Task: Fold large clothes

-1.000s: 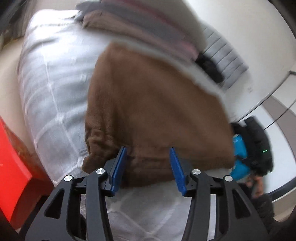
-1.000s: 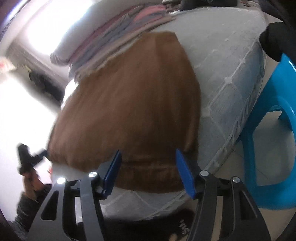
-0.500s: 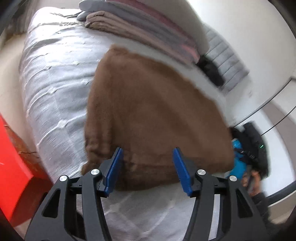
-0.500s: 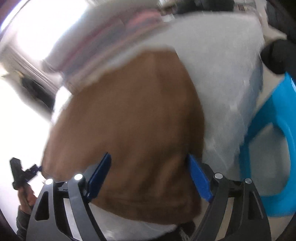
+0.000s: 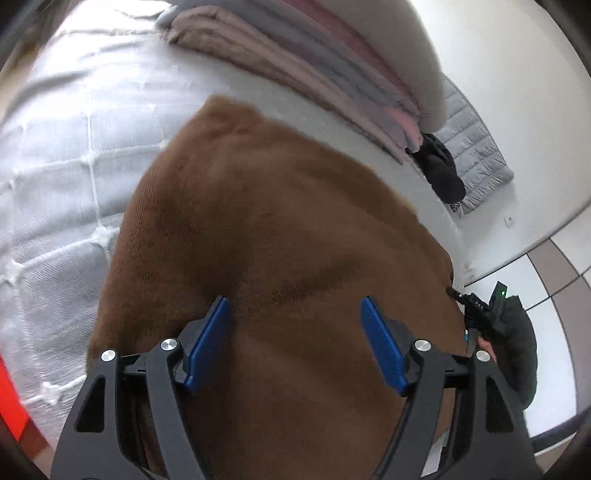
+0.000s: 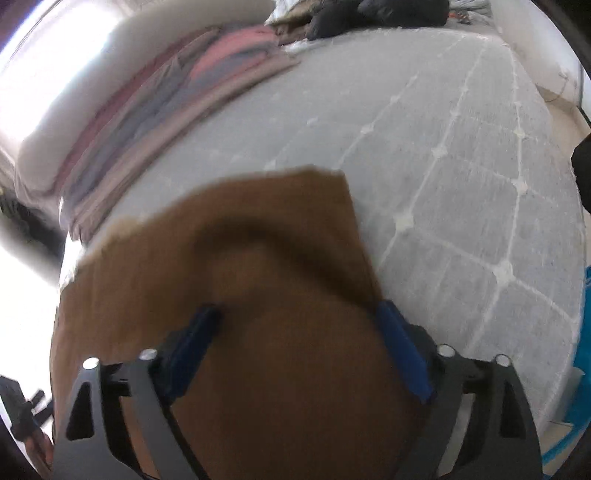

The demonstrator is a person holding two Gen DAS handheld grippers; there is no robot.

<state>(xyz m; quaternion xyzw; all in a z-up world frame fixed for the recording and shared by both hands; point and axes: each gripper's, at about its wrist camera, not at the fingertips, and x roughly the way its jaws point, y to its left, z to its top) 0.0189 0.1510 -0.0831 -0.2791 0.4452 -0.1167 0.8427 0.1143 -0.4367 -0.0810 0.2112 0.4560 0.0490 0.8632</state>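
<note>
A brown knitted garment [image 5: 280,221] lies spread on the grey-white quilted bed cover [image 5: 66,155]. My left gripper [image 5: 293,306] hangs low over its near part. Its jaws are opening, and the blue pads [image 5: 210,343] stand wide apart with brown cloth beneath and between them, not pinched. In the right wrist view the same garment [image 6: 258,229] shows a raised fold ahead of my right gripper [image 6: 299,308]. That gripper's jaws are opening too, with cloth bulging between the pads [image 6: 402,350] without being clamped. The picture there is blurred.
A stack of folded pink, grey and beige clothes [image 5: 303,55] lies along the far side of the bed under a white pillow [image 5: 399,33]. A dark garment [image 5: 439,173] and a grey quilted jacket [image 5: 476,147] lie beyond. Something red [image 5: 9,402] stands at the left, a blue stool [image 6: 583,354] at the right.
Both grippers have moved forward from the garment's near hem to over its body, and both pairs of jaws have widened. The garment now fills much more of each view.
</note>
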